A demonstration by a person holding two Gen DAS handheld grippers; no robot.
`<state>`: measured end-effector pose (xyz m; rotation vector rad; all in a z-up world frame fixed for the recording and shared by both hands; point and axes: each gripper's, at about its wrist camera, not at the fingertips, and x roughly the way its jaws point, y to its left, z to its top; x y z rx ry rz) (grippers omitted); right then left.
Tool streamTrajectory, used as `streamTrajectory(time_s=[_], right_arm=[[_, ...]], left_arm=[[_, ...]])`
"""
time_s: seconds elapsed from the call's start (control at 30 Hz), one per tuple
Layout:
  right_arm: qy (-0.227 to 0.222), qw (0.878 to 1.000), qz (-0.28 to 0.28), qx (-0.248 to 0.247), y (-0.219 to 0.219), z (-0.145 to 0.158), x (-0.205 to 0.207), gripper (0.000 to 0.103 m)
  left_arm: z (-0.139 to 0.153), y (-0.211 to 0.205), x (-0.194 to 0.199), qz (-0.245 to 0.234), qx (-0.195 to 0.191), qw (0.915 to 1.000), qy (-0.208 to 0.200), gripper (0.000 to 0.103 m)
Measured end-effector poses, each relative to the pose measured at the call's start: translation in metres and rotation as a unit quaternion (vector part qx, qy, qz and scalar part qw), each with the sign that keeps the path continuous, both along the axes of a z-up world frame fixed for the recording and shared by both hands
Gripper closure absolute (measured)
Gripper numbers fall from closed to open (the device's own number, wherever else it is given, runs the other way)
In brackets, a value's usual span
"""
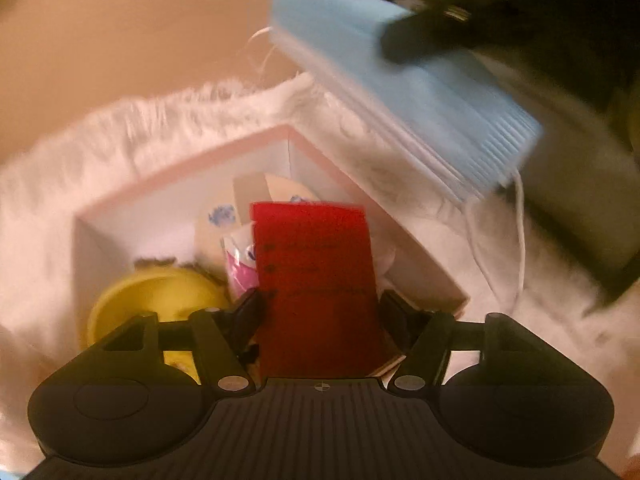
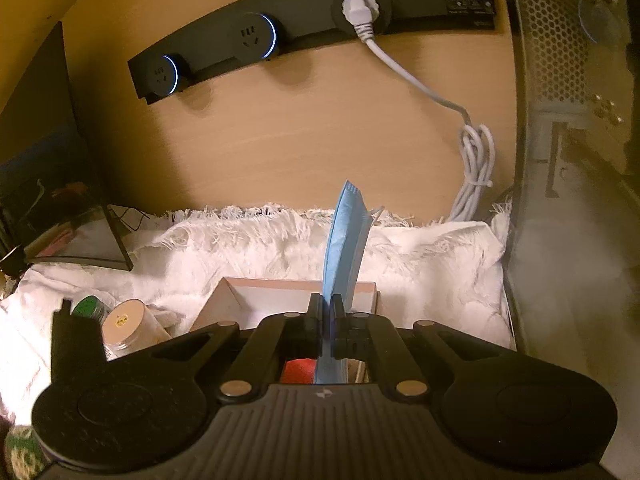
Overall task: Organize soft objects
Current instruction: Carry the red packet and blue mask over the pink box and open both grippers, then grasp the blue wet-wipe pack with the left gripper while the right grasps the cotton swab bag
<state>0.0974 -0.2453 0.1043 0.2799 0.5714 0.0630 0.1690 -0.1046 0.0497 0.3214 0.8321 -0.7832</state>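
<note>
A person working two handheld grippers sorts soft goods into a pink-rimmed white box (image 1: 188,168) set on a fringed white cloth (image 1: 120,128) spread over a wooden desk. The left gripper (image 1: 318,304) pinches a red packet (image 1: 316,276) between its fingers, holding it upright above the open box, apparently so it can be slipped in on edge beside what is already there: a yellow lid (image 1: 156,296) and a pink-and-white sachet (image 1: 240,268), with paper-like pieces behind them that are too blurred to name. The right gripper (image 2: 325,312) has its fingers pressed tight on a stack of blue face masks (image 2: 342,248), gripped near one short end so that the rest stands up and away from the box mouth, probably to keep the opening clear while the other hand works. Seen from the left wrist, the mask stack hangs above the far right corner of the box, its white ear loops (image 1: 516,240) dangling. A capped jar (image 2: 128,326) and a green-lidded container (image 2: 89,307) lie on the cloth to the left of the box; a black power strip (image 2: 280,36) with a white plug (image 2: 360,10) runs along the wooden wall behind. The masks have not yet gone into the box, and the red packet looks set to go in first
</note>
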Motion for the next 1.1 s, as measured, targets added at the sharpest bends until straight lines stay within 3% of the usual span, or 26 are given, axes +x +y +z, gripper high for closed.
streamTrajectory(time_s=[0.1,0.37,0.5,0.67,0.87,1.0,1.1], right_arm=[[-0.001,1.0,0.007,0.012,-0.002,0.0,-0.002,0.1],[0.025,0.996,0.04,0.077,0.008,-0.011,0.02,0.1],[0.064,0.992,0.052,0.098,0.021,-0.035,0.04,0.1],[0.12,0.978,0.079,0.152,0.047,-0.065,0.066,0.1],[0.141,0.98,0.086,0.111,0.076,-0.074,0.1,0.099],[0.16,0.977,0.073,0.118,0.061,-0.077,0.111,0.099],[0.16,0.981,0.054,0.09,0.052,-0.077,0.104,0.099]], left_arm=[[0.003,0.014,0.009,0.022,-0.045,0.9985,0.024,0.033],[0.04,0.046,-0.01,0.039,-0.084,0.9954,-0.023,0.036],[0.063,0.085,-0.024,0.072,-0.126,0.9888,-0.034,0.036],[0.073,0.136,-0.039,0.132,-0.164,0.9769,-0.037,0.036],[0.06,0.194,-0.05,0.206,-0.168,0.9638,-0.013,0.037],[0.054,0.231,-0.062,0.246,-0.171,0.9539,-0.011,0.037],[0.047,0.251,-0.068,0.281,-0.159,0.9465,-0.013,0.037]])
